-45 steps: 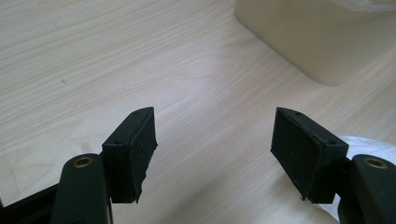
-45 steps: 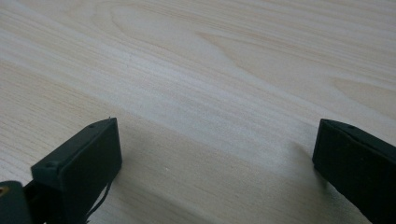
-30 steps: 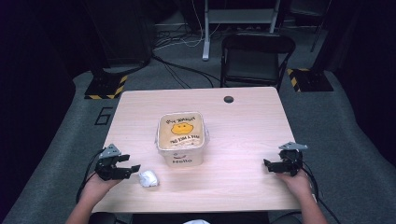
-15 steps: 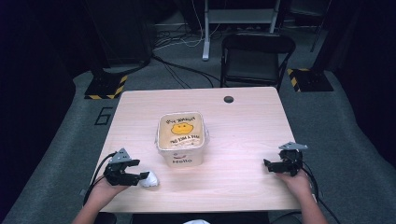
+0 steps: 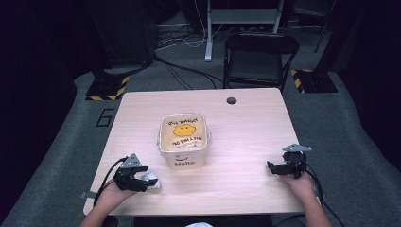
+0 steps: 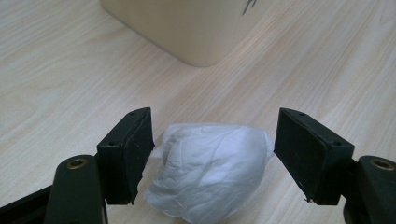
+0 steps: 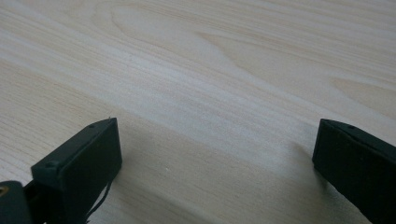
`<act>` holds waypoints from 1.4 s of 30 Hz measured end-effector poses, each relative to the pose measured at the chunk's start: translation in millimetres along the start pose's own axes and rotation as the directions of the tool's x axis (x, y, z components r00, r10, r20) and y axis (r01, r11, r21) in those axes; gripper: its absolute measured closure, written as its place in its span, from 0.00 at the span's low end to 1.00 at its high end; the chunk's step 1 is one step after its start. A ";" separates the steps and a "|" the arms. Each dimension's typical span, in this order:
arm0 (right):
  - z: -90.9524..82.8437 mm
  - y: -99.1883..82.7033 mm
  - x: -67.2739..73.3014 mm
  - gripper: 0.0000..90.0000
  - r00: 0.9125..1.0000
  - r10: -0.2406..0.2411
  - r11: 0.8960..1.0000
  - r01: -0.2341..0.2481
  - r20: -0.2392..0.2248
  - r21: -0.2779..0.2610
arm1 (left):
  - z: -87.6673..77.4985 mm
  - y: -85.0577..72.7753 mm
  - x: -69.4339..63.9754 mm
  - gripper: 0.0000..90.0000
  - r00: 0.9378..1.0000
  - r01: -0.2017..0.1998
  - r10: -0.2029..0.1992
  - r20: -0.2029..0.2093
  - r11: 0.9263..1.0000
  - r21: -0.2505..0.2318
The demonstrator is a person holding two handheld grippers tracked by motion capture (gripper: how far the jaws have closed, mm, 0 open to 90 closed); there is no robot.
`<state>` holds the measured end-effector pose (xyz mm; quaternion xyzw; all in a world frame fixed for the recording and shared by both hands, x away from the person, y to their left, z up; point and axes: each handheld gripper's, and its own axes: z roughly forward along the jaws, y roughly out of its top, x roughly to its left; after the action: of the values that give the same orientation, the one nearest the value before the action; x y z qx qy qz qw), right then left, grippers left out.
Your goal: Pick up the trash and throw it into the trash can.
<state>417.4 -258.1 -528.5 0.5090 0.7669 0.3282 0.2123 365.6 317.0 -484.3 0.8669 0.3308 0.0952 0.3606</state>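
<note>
A crumpled white paper wad (image 6: 210, 172) lies on the wooden table (image 5: 246, 132) near its front left corner. My left gripper (image 6: 212, 149) is open, one jaw on each side of the wad, close to it but not squeezing it. In the high view the left gripper (image 5: 142, 182) sits right at the white wad (image 5: 151, 180). A cream tub (image 5: 183, 139) with a yellow smiley on its lid and "Hello" on its side stands mid-table; its lower corner (image 6: 187, 28) shows beyond the wad. My right gripper (image 5: 274, 168) rests open at the front right, with bare wood between its jaws (image 7: 215, 158).
A small dark round cap (image 5: 231, 100) sits in the tabletop near the far edge. A black chair (image 5: 260, 56) stands behind the table, with cables and hazard-striped stand feet (image 5: 106, 87) on the grey floor.
My left gripper has moved forward and a little to the right, so its open jaws now stand around the white wad. The right gripper has not moved.
</note>
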 end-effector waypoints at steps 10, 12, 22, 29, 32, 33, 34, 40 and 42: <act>0.0 0.0 0.0 0.01 1.000 0.000 1.000 0.000 0.000 0.000 | 9.2 -8.0 0.8 0.29 1.000 -0.008 0.008 0.003 0.999 0.038; 0.1 0.0 -0.1 0.01 1.000 -0.002 1.000 0.002 0.000 -0.001 | 10.8 -9.1 0.3 0.31 1.000 -0.012 0.012 0.003 0.998 0.059; 0.0 0.0 0.1 0.01 1.000 0.001 1.000 -0.001 0.000 0.000 | 14.2 -11.3 0.0 0.41 1.000 -0.016 0.017 -0.004 0.997 0.074; 0.0 0.0 0.1 0.01 1.000 0.001 1.000 -0.001 0.000 0.000 | 12.3 -10.3 1.5 0.43 1.000 -0.010 0.011 -0.016 0.997 0.074; -0.1 0.1 0.2 0.01 1.000 0.003 1.000 -0.003 0.000 0.001 | 10.7 -9.7 3.1 0.43 1.000 -0.021 0.022 -0.015 0.997 0.068; 0.0 0.0 -0.1 0.01 1.000 -0.002 1.000 0.002 0.000 -0.001 | 10.8 -9.9 2.6 0.43 1.000 -0.010 0.011 -0.012 0.998 0.062; 0.0 0.0 -0.1 0.01 1.000 -0.002 1.000 0.002 0.000 -0.001 | 9.9 -9.6 3.1 0.43 1.000 -0.013 0.014 -0.012 0.998 0.064; -0.1 0.1 0.2 0.01 1.000 0.003 1.000 -0.003 0.000 0.001 | 4.4 -6.5 5.8 0.43 1.000 -0.010 0.011 -0.022 0.999 0.045; 0.0 0.0 0.0 0.01 1.000 -0.001 1.000 0.001 0.000 0.000 | 2.0 -4.6 6.3 0.43 0.999 -0.011 0.012 -0.031 0.999 0.043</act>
<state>417.4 -258.1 -528.5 0.5087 0.7670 0.3282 0.2126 368.9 322.3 -489.4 0.8746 0.3334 0.1040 0.3363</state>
